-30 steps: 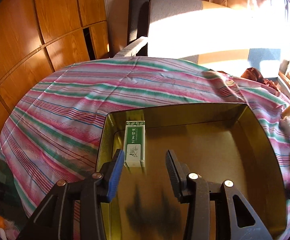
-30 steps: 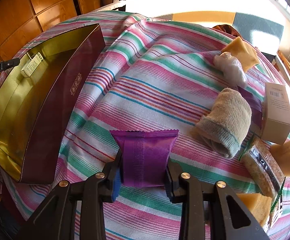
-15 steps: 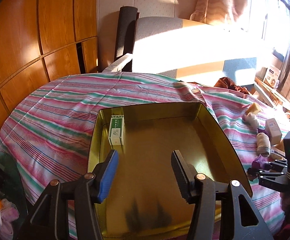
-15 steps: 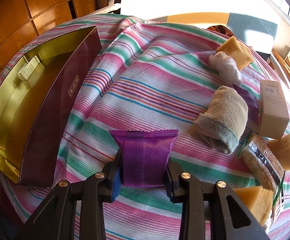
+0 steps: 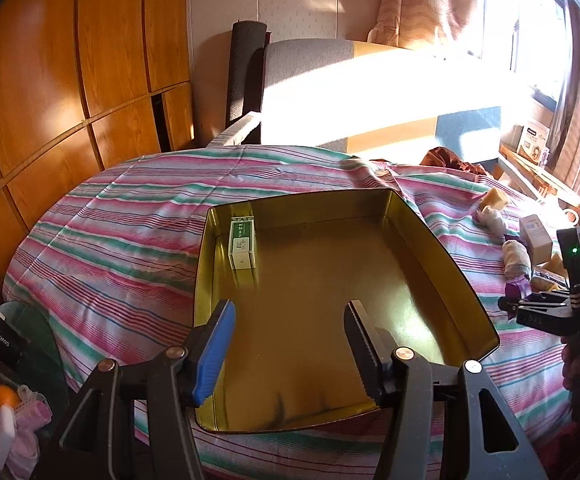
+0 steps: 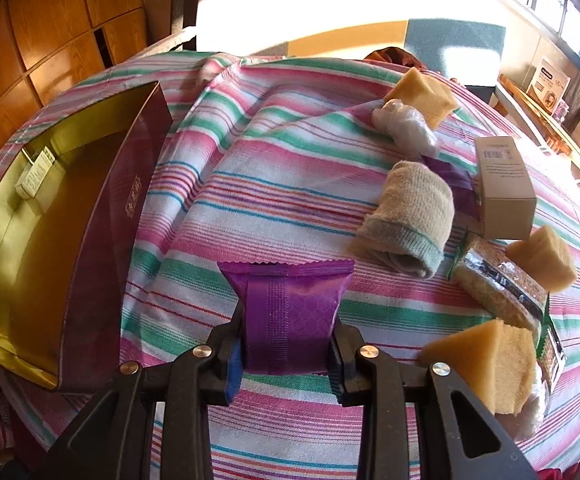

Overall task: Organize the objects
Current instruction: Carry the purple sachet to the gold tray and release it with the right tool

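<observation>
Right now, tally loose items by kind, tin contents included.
Yellow sponge blocks: 3
Cardboard boxes: 2, green-white box in the tin, beige box
Purple packets: 2, one in the right gripper, one half hidden
Rolled sock: 1
Plastic wad: 1
Snack bar: 1
Total: 10

The tin has a glossy gold metallic interior and a smooth maroon outer wall. The tablecloth is woven striped cloth, matt. The purple packet is shiny foil-like film with crimped edges. The rolled sock is rough knit. The wall panels are polished wood.
</observation>
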`<state>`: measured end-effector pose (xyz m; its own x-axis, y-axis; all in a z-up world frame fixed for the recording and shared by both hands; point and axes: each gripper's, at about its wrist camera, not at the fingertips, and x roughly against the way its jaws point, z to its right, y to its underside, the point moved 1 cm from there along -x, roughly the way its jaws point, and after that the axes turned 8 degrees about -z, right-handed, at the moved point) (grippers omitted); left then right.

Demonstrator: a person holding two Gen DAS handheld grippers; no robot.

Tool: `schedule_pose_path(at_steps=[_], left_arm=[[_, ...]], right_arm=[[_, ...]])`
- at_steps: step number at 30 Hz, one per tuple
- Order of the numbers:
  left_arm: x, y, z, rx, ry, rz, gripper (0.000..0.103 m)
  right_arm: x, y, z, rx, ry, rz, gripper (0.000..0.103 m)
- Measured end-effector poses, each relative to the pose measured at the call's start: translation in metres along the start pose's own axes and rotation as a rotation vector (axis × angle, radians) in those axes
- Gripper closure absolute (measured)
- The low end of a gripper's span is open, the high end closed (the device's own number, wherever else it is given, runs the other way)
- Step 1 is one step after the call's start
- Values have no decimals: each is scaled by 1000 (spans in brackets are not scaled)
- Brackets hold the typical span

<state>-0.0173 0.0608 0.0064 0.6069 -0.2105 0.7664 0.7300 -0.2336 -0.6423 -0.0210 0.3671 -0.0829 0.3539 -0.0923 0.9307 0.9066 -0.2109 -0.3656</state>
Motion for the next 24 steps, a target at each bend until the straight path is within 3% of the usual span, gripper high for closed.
schedule_pose_path(at_steps=[5,12,18,24], left_arm=[[2,4,-5,11,7,-3,45],[4,10,-20,44,2,-2,45],[3,18,-39,83,-19,-14,44],[-2,28,-60,135,-23,-35,42]], right_arm=[[35,-13,-8,-21,-33,80,70],[67,-35,-78,94,-131,132,70],[59,-50,-152,222,-202,100,70],[27,-57,-208,276,-269,-6,70]])
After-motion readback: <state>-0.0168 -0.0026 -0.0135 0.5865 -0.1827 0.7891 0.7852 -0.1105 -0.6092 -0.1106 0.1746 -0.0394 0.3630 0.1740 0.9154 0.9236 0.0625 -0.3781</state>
